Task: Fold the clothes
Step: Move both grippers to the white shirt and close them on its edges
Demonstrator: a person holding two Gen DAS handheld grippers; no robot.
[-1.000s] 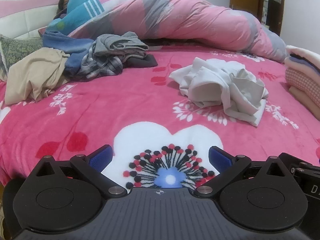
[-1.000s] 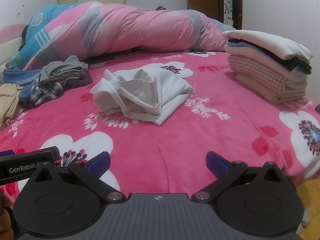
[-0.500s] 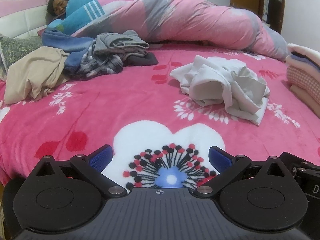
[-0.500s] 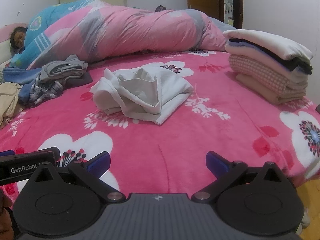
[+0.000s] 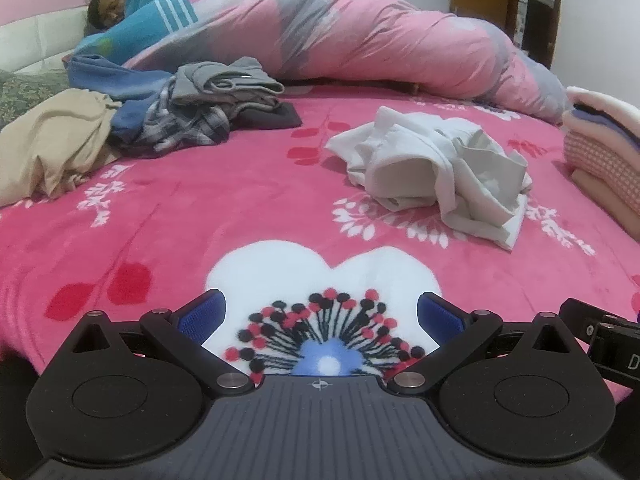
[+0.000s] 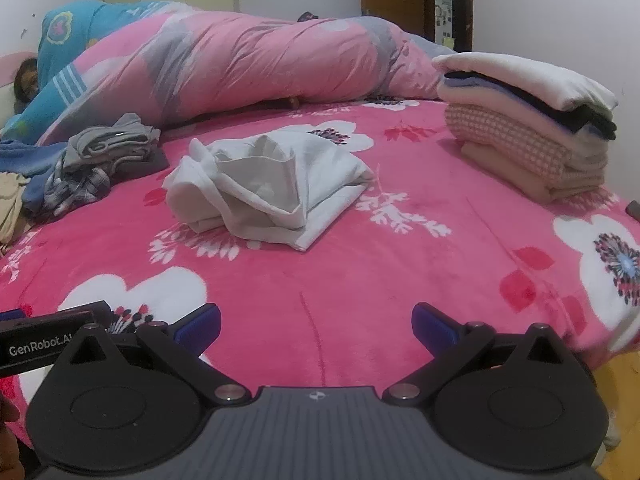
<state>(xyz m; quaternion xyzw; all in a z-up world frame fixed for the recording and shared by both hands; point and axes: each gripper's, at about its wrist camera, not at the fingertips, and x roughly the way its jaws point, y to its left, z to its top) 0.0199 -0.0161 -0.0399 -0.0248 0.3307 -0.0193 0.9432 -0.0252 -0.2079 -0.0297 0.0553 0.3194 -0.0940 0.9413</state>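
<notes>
Hot-pink blanket (image 6: 360,280) with white flowers and red leaves; white crumpled garment (image 6: 272,188); grey top (image 5: 224,80) over plaid shirt (image 5: 184,128); beige cloth (image 5: 52,140); pink-grey quilt (image 6: 260,60); stack (image 6: 528,120): cream, black, lavender, pink check.

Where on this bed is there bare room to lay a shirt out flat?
The widest bare patch of pink blanket lies between both open grippers and the crumpled white garment. A smaller strip runs between that garment and the folded stack. The far left is crowded: a heap of unfolded clothes and a beige garment, with the rolled duvet behind.
</notes>
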